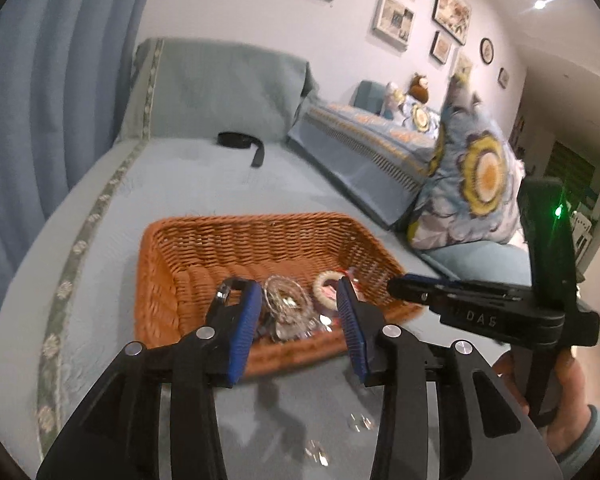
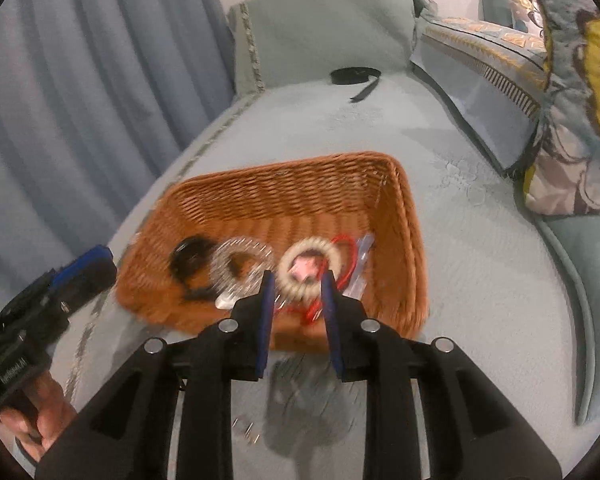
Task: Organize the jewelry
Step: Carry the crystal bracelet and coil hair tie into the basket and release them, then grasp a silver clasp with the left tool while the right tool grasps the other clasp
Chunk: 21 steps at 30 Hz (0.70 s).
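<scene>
Jewelry point(image 2: 260, 268) in basket point(image 2: 292, 184), beyond jaws

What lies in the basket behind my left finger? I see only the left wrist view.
Observer: A black ring lies there, left of the silver bracelet.
Operator: And right of the beige ring?
Observer: A red cord loops beside the beige ring, inside the basket.
Operator: Does the right gripper hold something?
Observer: No. The right gripper is open, with nothing between its pads.
</scene>
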Motion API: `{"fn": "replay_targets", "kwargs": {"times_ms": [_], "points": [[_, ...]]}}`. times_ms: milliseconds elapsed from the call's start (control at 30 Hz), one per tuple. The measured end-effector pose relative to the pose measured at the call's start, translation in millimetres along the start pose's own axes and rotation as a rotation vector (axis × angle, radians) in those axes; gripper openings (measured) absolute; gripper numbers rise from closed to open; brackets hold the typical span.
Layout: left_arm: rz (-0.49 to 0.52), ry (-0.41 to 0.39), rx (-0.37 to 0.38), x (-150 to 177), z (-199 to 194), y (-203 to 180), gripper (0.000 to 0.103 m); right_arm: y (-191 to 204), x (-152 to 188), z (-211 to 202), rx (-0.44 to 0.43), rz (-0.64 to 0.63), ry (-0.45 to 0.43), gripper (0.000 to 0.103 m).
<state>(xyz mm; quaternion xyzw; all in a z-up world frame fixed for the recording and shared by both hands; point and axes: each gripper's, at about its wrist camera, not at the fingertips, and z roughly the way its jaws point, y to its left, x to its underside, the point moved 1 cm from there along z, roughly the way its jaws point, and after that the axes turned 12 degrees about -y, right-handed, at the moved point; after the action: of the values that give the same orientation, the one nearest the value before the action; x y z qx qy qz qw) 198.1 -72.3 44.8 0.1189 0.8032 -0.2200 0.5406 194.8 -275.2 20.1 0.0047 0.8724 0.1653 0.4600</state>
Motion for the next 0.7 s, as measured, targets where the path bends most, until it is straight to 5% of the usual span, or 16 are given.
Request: {"fn": "replay_targets", "kwargs": {"times_ms": [367, 700], "points": [[-0.083, 0.063, 0.017, 55, -66, -4, 0.038, 30, 77, -37, -0.058, -0.065, 0.041, 0.021], [-0.06, 0.174, -0.03, 99, -43, 6, 0.038, 35, 107, -17, -0.038, -0.186, 0.084, 0.021]]}}
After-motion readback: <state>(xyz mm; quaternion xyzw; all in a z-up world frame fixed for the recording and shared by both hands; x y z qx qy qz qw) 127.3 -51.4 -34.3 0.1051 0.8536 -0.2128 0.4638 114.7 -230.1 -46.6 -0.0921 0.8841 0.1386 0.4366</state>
